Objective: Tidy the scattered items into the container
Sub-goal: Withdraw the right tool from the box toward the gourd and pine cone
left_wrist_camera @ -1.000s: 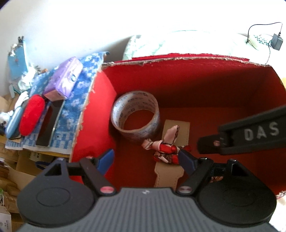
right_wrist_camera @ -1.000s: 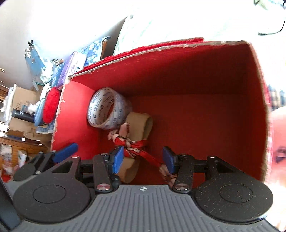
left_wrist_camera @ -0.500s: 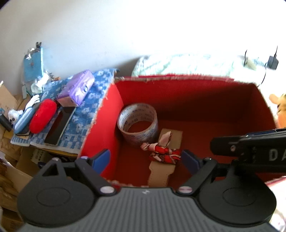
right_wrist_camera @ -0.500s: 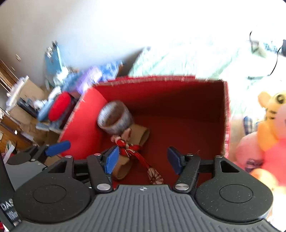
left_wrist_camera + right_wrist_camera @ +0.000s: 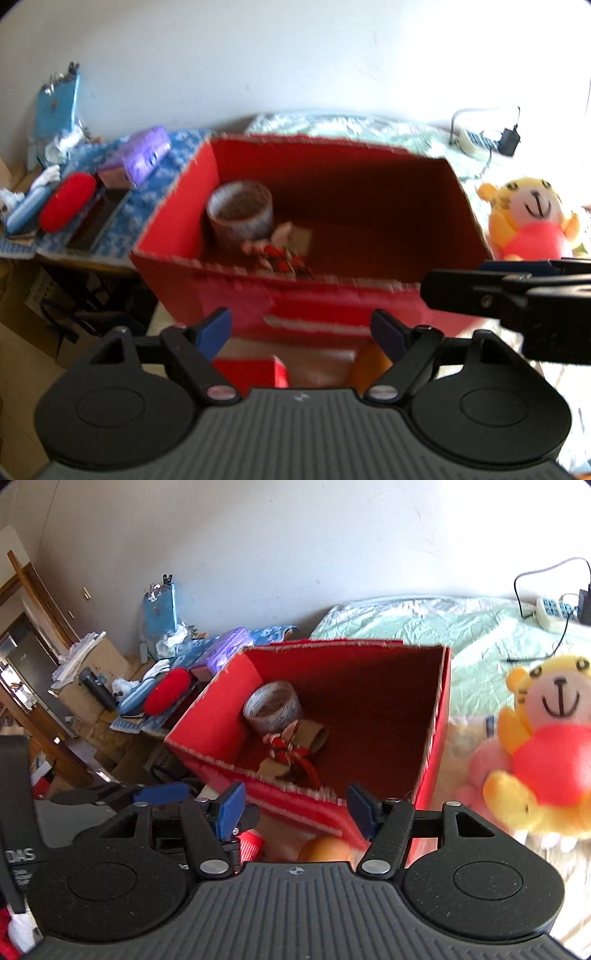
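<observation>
claws (image 5: 301, 332) (image 5: 295, 808) level before red box (image 5: 332, 812) — both spread, empty

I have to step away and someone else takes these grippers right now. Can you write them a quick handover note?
Left gripper: jaws open, empty, in front of the red box.
Right gripper: jaws open, empty, same side.
Done: tape roll and ribbon-tied cardboard piece lie in the box.
Left: tiger plush beside the box, an orange object and a small red item in front of it.

Bed (image 5: 480, 627) under red box (image 5: 437, 716)
</observation>
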Demonstrator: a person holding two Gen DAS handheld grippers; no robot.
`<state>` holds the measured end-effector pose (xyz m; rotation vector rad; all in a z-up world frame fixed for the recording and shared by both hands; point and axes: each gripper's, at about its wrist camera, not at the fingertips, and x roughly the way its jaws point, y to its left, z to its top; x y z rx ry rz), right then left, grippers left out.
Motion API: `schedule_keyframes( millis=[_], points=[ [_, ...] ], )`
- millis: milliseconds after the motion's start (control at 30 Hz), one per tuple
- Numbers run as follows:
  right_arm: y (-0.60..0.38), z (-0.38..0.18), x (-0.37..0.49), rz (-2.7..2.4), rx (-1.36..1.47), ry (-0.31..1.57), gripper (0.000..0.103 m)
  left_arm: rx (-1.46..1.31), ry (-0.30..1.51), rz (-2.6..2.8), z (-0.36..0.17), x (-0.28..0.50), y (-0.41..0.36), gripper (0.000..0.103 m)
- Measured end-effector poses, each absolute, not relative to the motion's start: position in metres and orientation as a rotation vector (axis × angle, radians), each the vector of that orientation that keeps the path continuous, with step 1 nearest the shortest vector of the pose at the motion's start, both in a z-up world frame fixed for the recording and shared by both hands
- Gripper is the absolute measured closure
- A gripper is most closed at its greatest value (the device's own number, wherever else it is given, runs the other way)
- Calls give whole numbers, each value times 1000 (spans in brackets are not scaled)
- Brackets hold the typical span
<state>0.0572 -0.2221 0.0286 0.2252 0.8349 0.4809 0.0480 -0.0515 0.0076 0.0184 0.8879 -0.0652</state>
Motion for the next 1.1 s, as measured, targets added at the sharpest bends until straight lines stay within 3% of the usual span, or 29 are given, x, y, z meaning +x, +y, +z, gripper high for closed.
schedule_keyframes(
  millis=[200,367,533,667,1100],
  points=[
    [-229,17,39,505,206,851,40,39,896,-129,3,14,-49,27],
    [-232,-12,41,510,237,962,55,62,931,-237,-12,-19,-58,31],
    [-224,-30,46,547,261,1037,61,92,981,-275,-35,-26,-70,41],
    [-212,-41,46,592,256,1069,61,99,990,-281,-48,-28,-75,47],
    [-198,-78,52,688,379,1198,62,102,951,-234,-57,-32,-72,44]
  ],
)
